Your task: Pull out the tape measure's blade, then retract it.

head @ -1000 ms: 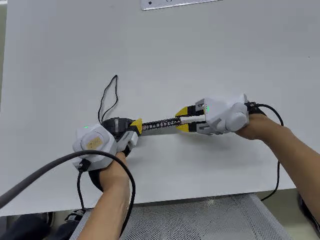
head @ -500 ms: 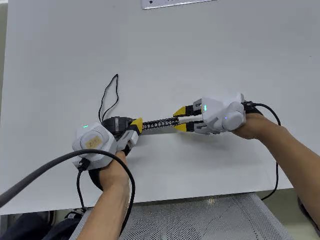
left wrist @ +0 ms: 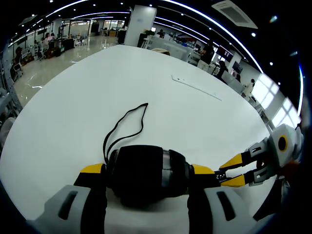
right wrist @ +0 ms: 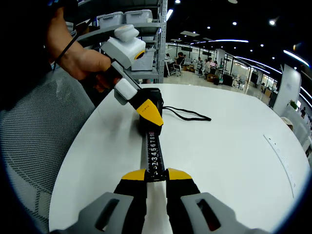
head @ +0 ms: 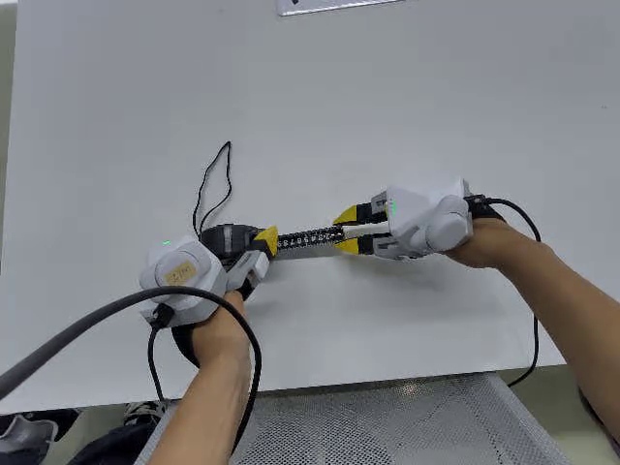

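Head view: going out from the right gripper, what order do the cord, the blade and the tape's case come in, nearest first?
1. The blade: pinched in the right gripper's jaws, touching it.
2. The case: at the blade's other end, to the left.
3. The cord: loops away beyond the case, up and left on the table.

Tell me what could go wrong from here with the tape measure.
1. The blade is pinched at its end by the right tool; if it slips, the blade may snap back into the case.
2. The left tool grips the rounded case; a sideways pull might twist it loose.
3. The strap lies loose behind the case and might snag.
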`<state>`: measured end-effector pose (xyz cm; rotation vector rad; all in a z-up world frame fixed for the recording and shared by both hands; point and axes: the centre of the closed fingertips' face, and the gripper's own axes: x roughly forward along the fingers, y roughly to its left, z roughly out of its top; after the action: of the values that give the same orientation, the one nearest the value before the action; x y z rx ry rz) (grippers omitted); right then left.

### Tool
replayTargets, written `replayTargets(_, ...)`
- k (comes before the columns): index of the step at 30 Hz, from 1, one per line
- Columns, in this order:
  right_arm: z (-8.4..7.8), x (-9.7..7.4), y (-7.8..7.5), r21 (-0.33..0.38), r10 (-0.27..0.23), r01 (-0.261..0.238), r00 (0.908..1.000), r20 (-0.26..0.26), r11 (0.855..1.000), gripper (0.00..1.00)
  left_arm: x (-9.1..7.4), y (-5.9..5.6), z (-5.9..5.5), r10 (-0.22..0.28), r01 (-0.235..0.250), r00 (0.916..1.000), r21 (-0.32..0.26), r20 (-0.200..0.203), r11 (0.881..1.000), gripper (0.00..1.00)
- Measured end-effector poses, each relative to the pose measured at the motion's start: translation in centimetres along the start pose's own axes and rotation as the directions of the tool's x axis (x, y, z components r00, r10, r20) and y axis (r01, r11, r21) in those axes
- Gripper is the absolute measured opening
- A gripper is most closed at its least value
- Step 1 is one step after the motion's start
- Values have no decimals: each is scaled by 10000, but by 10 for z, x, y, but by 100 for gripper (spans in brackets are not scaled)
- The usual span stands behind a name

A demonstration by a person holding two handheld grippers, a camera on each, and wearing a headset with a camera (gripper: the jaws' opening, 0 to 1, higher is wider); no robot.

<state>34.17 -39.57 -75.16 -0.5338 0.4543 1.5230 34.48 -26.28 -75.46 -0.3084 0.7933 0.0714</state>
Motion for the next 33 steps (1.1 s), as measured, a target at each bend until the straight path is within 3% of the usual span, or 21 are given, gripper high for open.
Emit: replayTargets(33, 11, 19, 3, 83, 230, -231, 9995, 195, 9997, 12, -1, 1, -1, -212, 211, 9998, -123, -45, 9997, 64)
